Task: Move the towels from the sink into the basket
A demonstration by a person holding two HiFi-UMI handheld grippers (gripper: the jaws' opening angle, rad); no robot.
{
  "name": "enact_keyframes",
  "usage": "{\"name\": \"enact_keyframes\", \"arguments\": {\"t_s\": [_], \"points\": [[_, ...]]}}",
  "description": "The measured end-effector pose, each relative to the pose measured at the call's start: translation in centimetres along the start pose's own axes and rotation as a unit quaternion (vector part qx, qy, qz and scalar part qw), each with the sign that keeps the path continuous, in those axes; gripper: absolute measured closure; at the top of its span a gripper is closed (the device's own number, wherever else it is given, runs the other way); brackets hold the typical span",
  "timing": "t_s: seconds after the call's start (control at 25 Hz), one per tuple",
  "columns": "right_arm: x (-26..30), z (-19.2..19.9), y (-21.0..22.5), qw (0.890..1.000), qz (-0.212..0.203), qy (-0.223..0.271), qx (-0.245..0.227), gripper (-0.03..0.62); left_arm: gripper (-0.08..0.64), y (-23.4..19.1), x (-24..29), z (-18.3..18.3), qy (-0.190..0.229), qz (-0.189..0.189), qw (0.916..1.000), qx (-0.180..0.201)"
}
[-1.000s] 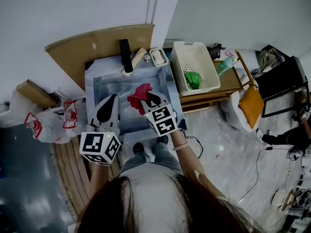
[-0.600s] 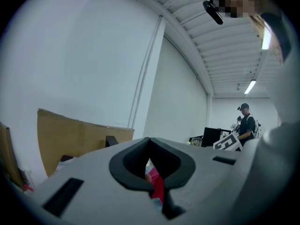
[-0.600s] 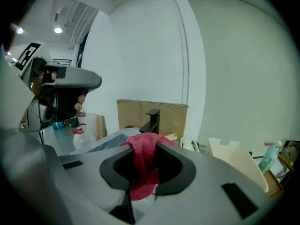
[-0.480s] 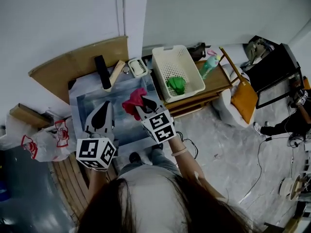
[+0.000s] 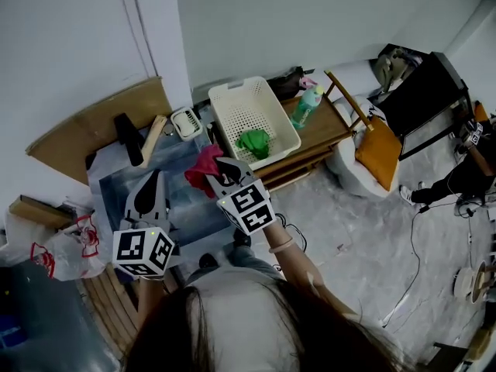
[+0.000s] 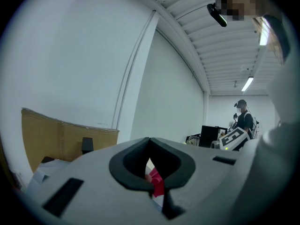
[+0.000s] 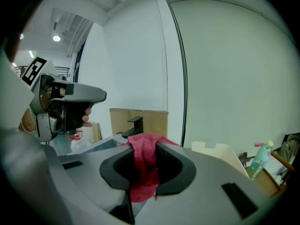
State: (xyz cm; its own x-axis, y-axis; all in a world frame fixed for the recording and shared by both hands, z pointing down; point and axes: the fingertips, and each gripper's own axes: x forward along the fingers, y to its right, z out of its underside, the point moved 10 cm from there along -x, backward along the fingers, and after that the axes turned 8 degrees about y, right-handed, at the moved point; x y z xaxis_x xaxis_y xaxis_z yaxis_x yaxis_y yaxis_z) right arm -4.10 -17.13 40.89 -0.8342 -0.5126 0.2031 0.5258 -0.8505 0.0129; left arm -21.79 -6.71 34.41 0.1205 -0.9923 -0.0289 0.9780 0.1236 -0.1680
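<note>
Head view: my right claw (image 5: 219,170) holds the red towel (image 5: 201,169) at the sink's (image 5: 184,205) edge, beside the basket (image 5: 236,85).
Left gripper view: my left claw (image 6: 152,191) is clenched, empty.
Right gripper view: jaws pinch the towel.

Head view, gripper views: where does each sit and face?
Head view: on the person's head, facing steeply down at grey sink, white plastic basket; hair, left tool, right tool show.
Left gripper view: rides left tool, faces wall past shut jaws.
Right gripper view: rides right tool; jaws clamp crumpled red towel.
All show that towel.
</note>
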Motion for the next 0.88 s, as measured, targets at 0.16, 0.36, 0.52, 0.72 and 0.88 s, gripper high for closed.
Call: {"name": "enact_keyframes", "arguments": {"t_s": [0.16, 0.36, 0.52, 0.72, 0.88], "points": [[-1.9, 0.0, 2.7, 1.0, 0.008, 0.007, 0.0, 0.5, 0.552, 1.7, 1.5, 0.9, -0.012, 0.002, 0.9999, 0.004], [-4.1, 0.3, 5.9, 1.0, 0.016, 0.01, -0.004, 0.5, 0.552, 3.7, 3.2, 1.7, -0.016, -0.001, 0.9999, -0.002], [-5.2, 0.7, 8.5, 1.0, 0.017, 0.007, -0.01, 0.5, 0.552, 5.2, 4.4, 2.1, -0.015, -0.006, 0.9999, -0.001], [-5.7, 1.4, 11.6, 0.999, 0.022, -0.004, -0.036, 0.5, 0.552, 6.5, 5.3, 2.7, -0.016, -0.016, 0.9997, -0.001], [-5.4, 2.3, 14.3, 0.998, 0.031, -0.014, -0.055, 0.5, 0.552, 7.1, 5.7, 3.3, -0.02, -0.028, 0.9994, -0.005]]}}
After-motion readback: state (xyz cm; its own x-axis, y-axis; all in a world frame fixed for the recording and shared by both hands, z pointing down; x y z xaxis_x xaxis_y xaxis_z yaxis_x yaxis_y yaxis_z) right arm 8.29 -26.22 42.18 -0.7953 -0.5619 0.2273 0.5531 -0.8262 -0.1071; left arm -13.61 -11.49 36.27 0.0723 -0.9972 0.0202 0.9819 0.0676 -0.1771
